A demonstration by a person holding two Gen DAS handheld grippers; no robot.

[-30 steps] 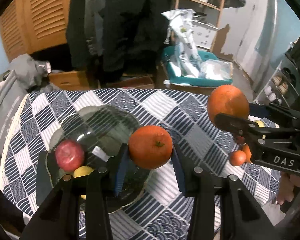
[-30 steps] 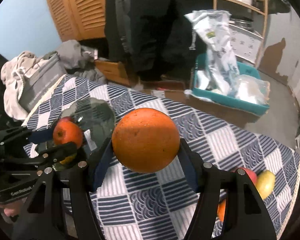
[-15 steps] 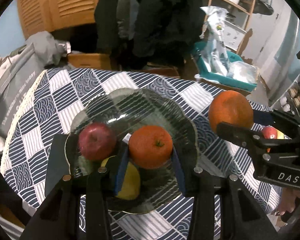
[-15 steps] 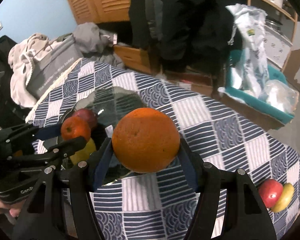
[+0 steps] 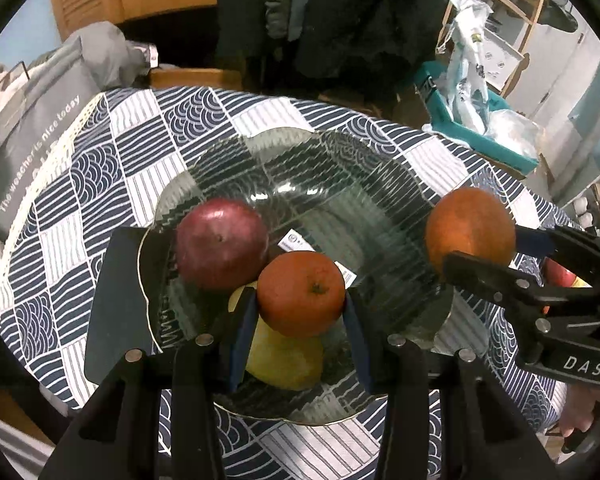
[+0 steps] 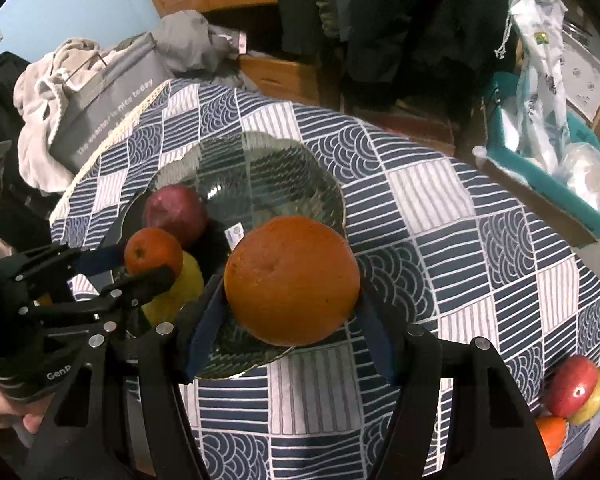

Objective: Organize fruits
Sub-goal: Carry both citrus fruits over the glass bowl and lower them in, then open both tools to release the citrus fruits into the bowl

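Observation:
My left gripper [image 5: 300, 312] is shut on a small orange [image 5: 301, 294] and holds it over the glass plate [image 5: 340, 184], just above a yellow pear [image 5: 288, 364] and beside a red apple [image 5: 220, 242]. My right gripper [image 6: 290, 326] is shut on a large orange [image 6: 292, 280] over the plate's right rim [image 6: 332, 200]. The large orange [image 5: 470, 230] and the right gripper show at the right in the left wrist view. The left gripper [image 6: 140, 264] with the small orange [image 6: 153, 250] shows at the left in the right wrist view.
The table has a blue and white patterned cloth [image 6: 440, 220]. A red apple [image 6: 572, 386], a yellow fruit [image 6: 594, 394] and an orange [image 6: 550, 434] lie at its right edge. A grey bag [image 5: 28, 128] leans at the left. A teal bin [image 5: 484, 136] stands beyond the table.
Both grippers have moved left and down over the glass plate, each with its orange. The plate and its fruit now look larger and closer.

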